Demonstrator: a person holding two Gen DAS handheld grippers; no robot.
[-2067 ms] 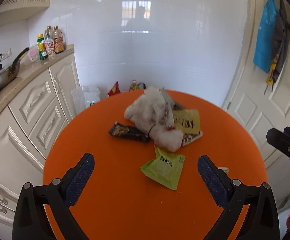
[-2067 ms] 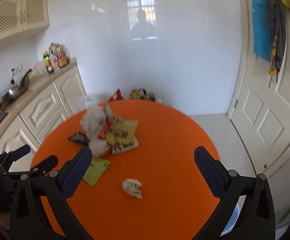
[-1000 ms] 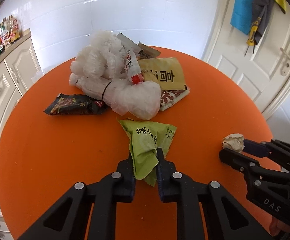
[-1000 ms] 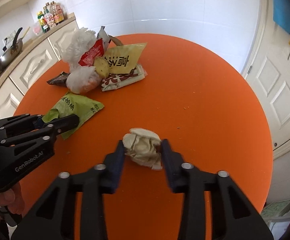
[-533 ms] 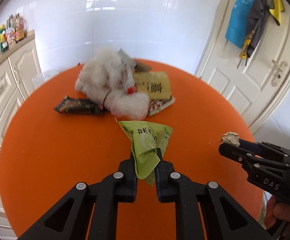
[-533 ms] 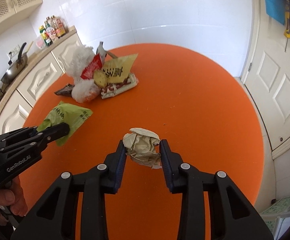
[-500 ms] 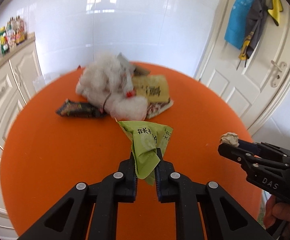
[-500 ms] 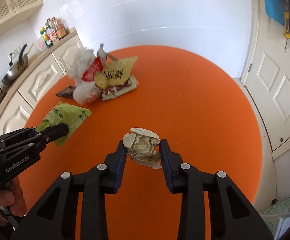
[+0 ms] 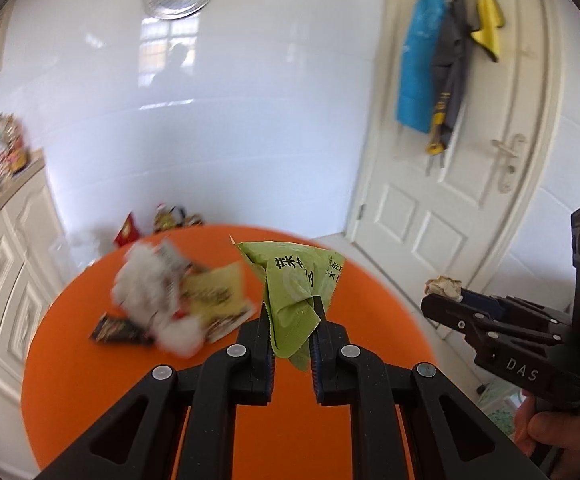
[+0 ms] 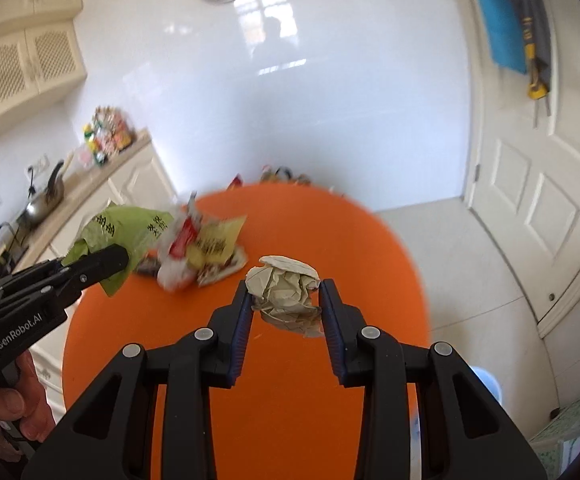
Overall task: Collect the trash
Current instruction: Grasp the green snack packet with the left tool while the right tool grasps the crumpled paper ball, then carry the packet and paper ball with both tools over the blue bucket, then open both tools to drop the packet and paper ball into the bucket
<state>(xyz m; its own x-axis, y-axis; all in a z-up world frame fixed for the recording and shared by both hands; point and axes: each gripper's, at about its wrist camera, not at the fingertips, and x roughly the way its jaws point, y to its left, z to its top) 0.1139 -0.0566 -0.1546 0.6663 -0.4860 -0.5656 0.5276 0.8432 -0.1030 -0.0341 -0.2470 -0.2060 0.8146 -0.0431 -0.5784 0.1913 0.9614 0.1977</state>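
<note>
My left gripper [image 9: 291,312] is shut on a green snack wrapper [image 9: 295,284] and holds it up above the round orange table [image 9: 102,364]. My right gripper [image 10: 286,294] is shut on a crumpled ball of beige paper [image 10: 284,292], also lifted off the table [image 10: 329,220]. The wrapper also shows in the right wrist view [image 10: 124,228], and the paper ball in the left wrist view [image 9: 441,286]. A pile of trash [image 9: 170,300] stays on the table: white plastic bags, a yellow packet and a dark wrapper [image 9: 116,330]. It also shows in the right wrist view [image 10: 200,252].
Cream cabinets [image 10: 102,196] with bottles and a pan stand to the left. A white door [image 9: 449,184] with hanging cloths is on the right. A blue bin rim [image 10: 485,386] shows on the floor by the table's right edge. Snack bags [image 9: 162,220] lie on the floor behind.
Both grippers have risen and pulled back from the table with their loads still held. The trash pile now looks farther away and lower in both views.
</note>
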